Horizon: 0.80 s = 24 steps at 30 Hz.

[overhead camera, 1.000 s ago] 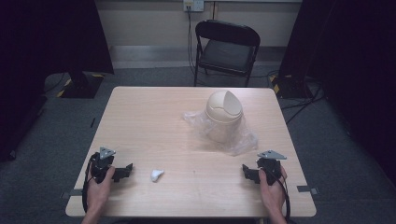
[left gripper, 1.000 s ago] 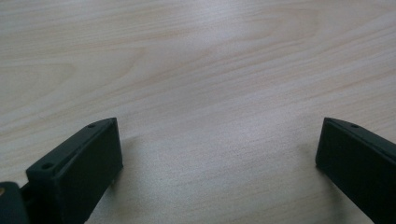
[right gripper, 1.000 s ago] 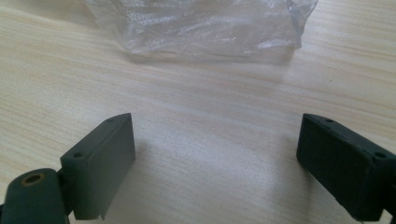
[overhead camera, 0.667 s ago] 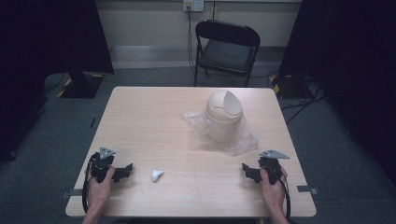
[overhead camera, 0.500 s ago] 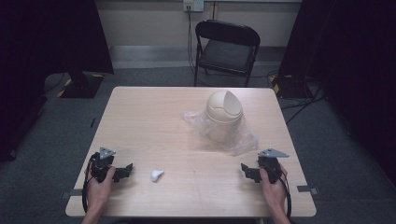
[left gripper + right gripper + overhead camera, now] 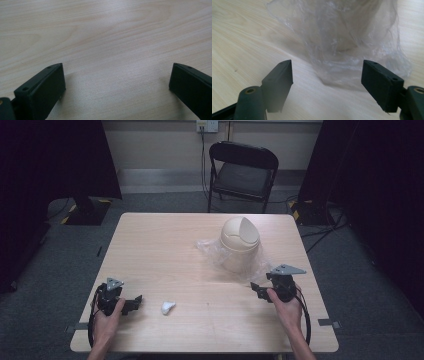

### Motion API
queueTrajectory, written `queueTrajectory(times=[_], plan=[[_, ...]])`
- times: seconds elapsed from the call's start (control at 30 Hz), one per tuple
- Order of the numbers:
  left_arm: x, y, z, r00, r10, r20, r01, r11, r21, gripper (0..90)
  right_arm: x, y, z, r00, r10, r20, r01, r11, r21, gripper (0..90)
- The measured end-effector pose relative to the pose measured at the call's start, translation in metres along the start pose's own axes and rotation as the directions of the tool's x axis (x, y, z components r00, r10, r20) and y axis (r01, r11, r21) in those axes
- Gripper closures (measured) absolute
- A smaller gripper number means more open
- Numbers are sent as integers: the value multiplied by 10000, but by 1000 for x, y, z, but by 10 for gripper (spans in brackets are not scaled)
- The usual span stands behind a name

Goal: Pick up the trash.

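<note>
A small beige bin with a domed swing lid (image 6: 240, 243) stands on the table, right of centre, on a crumpled clear plastic bag (image 6: 212, 251). A little white crumpled wad (image 6: 167, 307) lies near the front left. My left gripper (image 6: 135, 303) rests on the table just left of the wad, open, with bare wood between its jaws (image 6: 117, 82). My right gripper (image 6: 256, 289) sits at the front right, open, pointing at the bag's edge (image 6: 347, 50) with the bin behind the film.
The wooden table (image 6: 165, 245) has open surface across its left and middle. A black folding chair (image 6: 242, 167) stands beyond the far edge. Dark curtains and cables surround the table on the grey floor.
The right gripper has edged slightly left toward the plastic bag. The left gripper, wad and bin have stayed put.
</note>
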State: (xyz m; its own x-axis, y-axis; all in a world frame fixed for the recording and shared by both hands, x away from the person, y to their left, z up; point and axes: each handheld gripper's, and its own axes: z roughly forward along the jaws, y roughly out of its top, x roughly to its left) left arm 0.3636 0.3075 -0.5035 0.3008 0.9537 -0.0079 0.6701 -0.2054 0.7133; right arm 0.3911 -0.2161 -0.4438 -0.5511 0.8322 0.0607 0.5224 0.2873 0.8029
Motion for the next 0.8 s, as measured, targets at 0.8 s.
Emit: queueTrajectory(times=[0.8], plan=[[0, 0, 0, 10000, -22, -20, 22, 10000, 1, 0, 5, 89, 6, 9871, -1283, -958, 1232, 9907, -580, 243]])
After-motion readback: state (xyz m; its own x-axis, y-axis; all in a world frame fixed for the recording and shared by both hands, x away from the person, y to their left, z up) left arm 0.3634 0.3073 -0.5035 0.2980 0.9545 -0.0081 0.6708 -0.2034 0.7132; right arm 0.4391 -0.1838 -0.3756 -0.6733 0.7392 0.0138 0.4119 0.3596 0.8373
